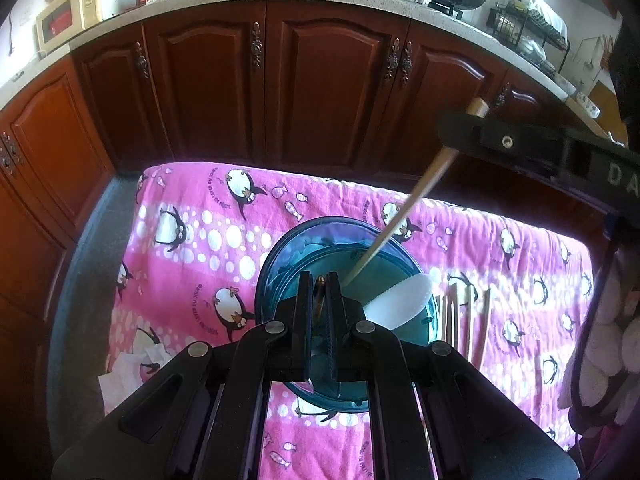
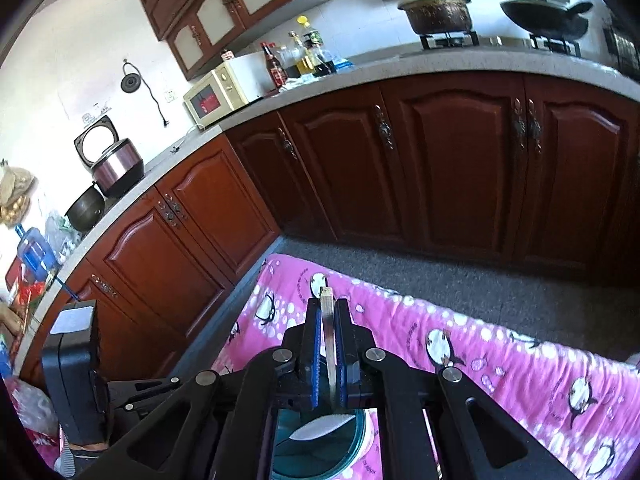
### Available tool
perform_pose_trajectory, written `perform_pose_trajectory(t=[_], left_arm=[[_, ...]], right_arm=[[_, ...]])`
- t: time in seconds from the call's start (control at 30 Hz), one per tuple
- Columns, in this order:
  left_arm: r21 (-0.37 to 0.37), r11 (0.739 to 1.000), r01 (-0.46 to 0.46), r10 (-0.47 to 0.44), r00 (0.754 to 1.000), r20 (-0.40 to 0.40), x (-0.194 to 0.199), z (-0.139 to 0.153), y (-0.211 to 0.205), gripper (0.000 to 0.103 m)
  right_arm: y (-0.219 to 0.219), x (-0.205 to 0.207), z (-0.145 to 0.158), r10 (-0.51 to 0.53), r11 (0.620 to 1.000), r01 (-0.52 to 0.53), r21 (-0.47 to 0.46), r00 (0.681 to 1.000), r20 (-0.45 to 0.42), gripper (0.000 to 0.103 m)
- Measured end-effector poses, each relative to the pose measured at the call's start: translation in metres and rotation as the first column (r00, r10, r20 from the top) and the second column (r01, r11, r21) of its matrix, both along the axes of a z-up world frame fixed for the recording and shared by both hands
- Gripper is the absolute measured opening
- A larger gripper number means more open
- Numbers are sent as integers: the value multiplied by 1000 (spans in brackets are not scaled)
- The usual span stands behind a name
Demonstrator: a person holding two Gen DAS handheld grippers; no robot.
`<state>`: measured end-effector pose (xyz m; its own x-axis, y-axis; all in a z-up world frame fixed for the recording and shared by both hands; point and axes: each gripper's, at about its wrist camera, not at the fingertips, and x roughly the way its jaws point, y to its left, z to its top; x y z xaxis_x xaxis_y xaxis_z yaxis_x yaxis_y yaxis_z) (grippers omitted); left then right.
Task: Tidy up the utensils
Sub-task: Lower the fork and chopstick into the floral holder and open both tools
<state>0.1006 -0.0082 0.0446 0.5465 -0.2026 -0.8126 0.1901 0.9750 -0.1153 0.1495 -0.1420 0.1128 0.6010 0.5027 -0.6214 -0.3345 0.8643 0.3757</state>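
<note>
Left of the teal bowl (image 1: 280,264), crumpled tissue (image 1: 132,368) lies on the penguin cloth (image 1: 192,208). The left gripper (image 1: 319,280) has its fingers closed on the bowl's near rim. The right gripper (image 2: 329,312) clamps a wooden chopstick (image 1: 404,212), pale and slim, its tip lowered inside the bowl beside a white serrated utensil (image 1: 400,304). More chopsticks (image 1: 460,316) lie right of the bowl. Released high, the stick might bounce out; a jerked rim could tip everything.
</note>
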Motion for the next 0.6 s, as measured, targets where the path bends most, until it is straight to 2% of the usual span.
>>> perform_pose_trajectory(t=[0.07,0.23,0.6], left_arm=[[-7,1000,-2,2,1000,-6,0,0,1,4],[-32,999,-15,15,1000,-21,0,0,5,4],[-34,999,-24,24,1000,-17,-7,6,8,5]], right_arm=[[-5,-3,-3,-4,1000,4,13,1000,-6,32],[-14,-10,-4,-8,1000,9,30,1000,-24,32],[-45,-28,3,-55,993,59,106,998,-41,33]])
